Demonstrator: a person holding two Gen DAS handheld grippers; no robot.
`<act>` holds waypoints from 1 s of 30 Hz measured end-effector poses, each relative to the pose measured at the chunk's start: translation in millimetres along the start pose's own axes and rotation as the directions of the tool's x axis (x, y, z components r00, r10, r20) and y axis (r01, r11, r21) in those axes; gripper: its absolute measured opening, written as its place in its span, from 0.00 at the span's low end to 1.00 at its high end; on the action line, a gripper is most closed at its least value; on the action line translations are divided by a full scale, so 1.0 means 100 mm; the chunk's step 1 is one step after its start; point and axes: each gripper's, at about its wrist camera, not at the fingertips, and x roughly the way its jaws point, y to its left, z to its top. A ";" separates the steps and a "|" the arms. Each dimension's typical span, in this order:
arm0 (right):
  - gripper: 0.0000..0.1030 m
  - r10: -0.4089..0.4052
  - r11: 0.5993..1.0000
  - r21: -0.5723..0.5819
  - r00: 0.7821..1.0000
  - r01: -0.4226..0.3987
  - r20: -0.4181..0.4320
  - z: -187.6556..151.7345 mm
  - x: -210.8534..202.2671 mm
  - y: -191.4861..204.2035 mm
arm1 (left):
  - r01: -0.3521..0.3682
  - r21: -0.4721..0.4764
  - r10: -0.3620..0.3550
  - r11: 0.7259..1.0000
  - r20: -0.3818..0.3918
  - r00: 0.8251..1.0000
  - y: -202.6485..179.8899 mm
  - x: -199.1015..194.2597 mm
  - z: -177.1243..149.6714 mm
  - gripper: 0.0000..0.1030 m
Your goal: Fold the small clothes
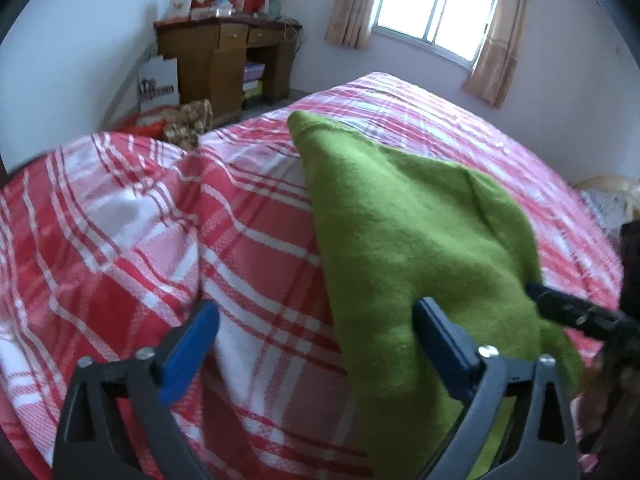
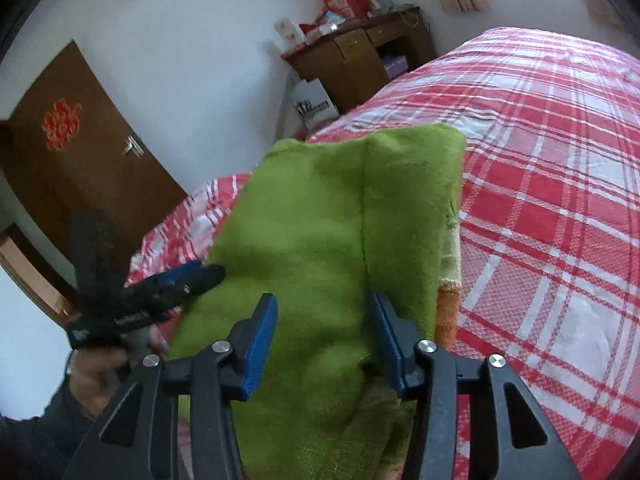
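A green knitted garment [image 1: 404, 240] lies folded on the red-and-white checked bedspread [image 1: 140, 220]. It also shows in the right wrist view [image 2: 320, 232], with an orange and yellow edge [image 2: 447, 312] on its right side. My left gripper [image 1: 316, 316] is open, its right finger [image 1: 436, 332] resting on the garment's near edge and its left finger over the bedspread. My right gripper [image 2: 324, 312] is open, its fingers spread over the garment's near end. In the right wrist view the left gripper [image 2: 192, 276] sits at the garment's left edge.
A wooden desk [image 1: 232, 64] with boxes on top stands against the far wall, bags at its foot [image 1: 160, 88]. A curtained window [image 1: 436, 4] is behind the bed. A brown door [image 2: 72, 152] stands at left. The bedspread [image 2: 552, 168] stretches right.
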 end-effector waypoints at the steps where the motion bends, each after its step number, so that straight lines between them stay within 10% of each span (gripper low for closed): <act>1: 0.48 0.001 1.000 0.009 1.000 -0.001 0.002 0.01 -0.02 0.01 | -0.009 -0.004 0.009 1.000 0.000 1.000 0.00 -0.01 0.01 1.00; 5: 0.50 -0.088 0.996 -0.005 0.993 0.089 0.081 -0.02 -0.33 0.20 | -0.051 -0.015 0.051 0.999 0.043 0.998 -0.08 -0.27 0.03 0.99; 13: 0.63 -0.252 0.959 -0.039 0.905 0.281 0.342 -0.18 -1.14 0.78 | -0.047 0.084 0.020 0.995 0.298 0.954 -0.41 -1.18 0.18 1.00; 30: 0.67 -0.268 0.945 -0.064 0.869 0.322 0.416 -0.33 -1.57 1.10 | -0.006 0.085 -0.027 0.996 0.387 0.922 -0.41 -1.57 0.22 1.00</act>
